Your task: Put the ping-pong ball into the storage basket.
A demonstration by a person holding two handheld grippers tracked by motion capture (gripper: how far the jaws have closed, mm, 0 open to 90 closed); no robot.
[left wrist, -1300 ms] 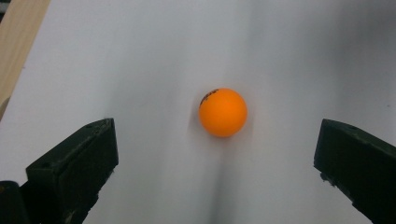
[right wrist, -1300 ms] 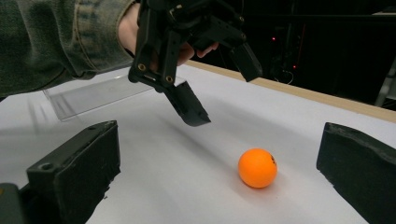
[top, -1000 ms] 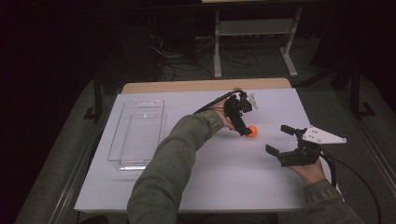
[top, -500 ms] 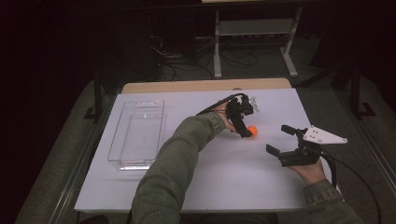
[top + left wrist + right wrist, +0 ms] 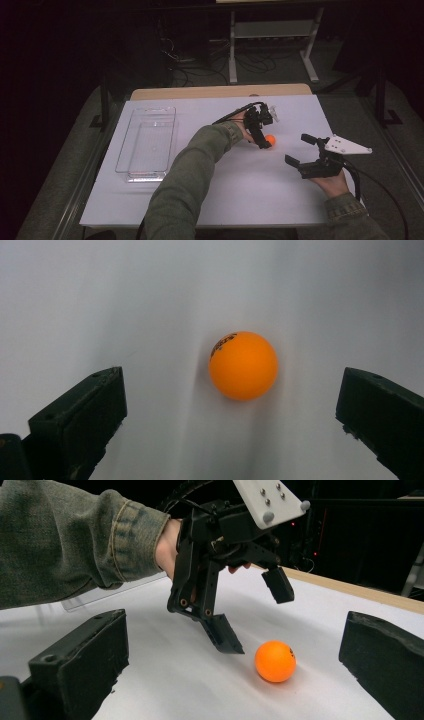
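An orange ball rests on the white table top, right of centre. My left gripper hangs tilted just above it, open, one jaw tip close beside the ball and the other raised behind it. In the left gripper view the ball lies between the wide-apart jaws of the left gripper, touching neither. My right gripper stands open a short way to the right of the ball, pointed at it. The right gripper view shows the ball and the left gripper beyond the right gripper.
A clear plastic tray sits empty on the left part of the table. A wooden strip runs along the far edge. Beyond it stand a metal rack and cables on a dark floor.
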